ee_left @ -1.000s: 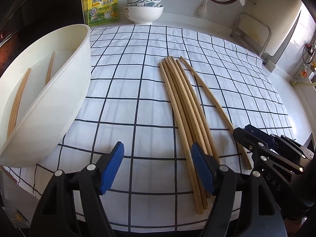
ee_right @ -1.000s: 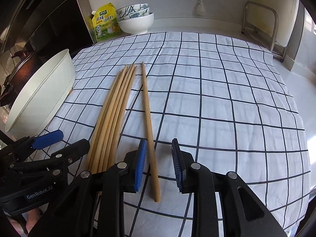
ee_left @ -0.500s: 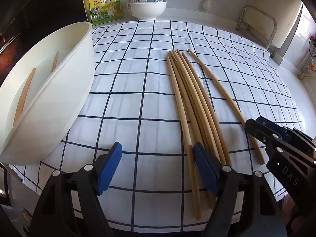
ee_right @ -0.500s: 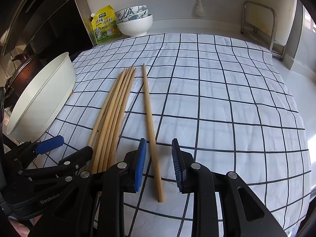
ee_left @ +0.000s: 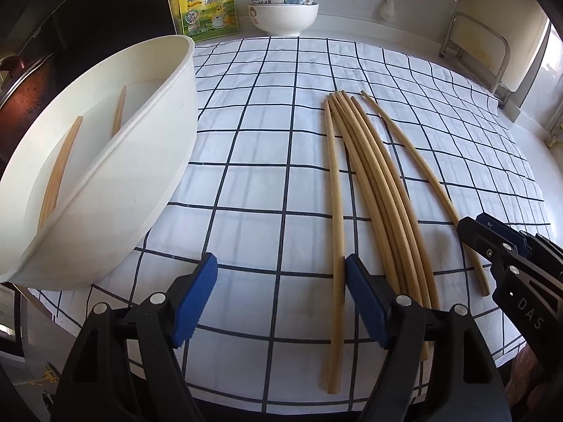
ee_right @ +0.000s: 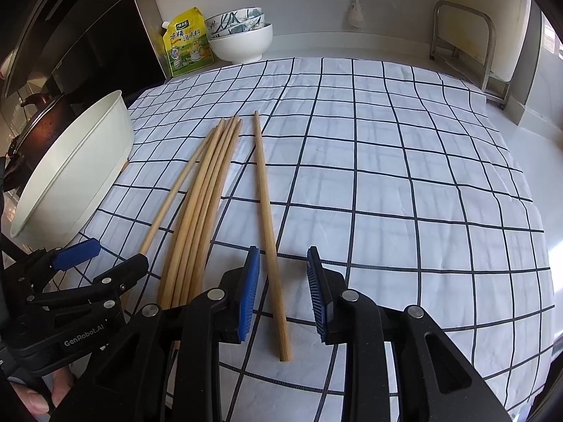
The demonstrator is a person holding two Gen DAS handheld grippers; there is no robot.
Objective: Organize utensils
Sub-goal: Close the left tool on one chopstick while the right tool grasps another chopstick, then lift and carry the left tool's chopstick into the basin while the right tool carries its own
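Several wooden chopsticks (ee_left: 373, 190) lie in a bundle on the checked cloth (ee_left: 267, 161); they also show in the right wrist view (ee_right: 207, 193). One single chopstick (ee_right: 267, 225) lies apart to their right, also in the left wrist view (ee_left: 422, 172). My right gripper (ee_right: 283, 292) is open, its pads either side of that chopstick's near end. My left gripper (ee_left: 278, 299) is open and empty, left of the bundle; its right pad touches the leftmost chopstick (ee_left: 334, 232). A tilted white basin (ee_left: 105, 161) at the left holds two chopsticks (ee_left: 59, 172).
A yellow seasoning pouch (ee_left: 207, 3) and stacked bowls (ee_left: 281, 7) stand at the back. A dark pot (ee_right: 42, 123) sits behind the basin (ee_right: 70, 172). A metal rack (ee_right: 464, 49) stands at the back right. The cloth's front edge is near both grippers.
Both grippers have shifted slightly forward and left over the cloth. The right gripper's jaws have opened wider around the single chopstick. The chopsticks have not moved.
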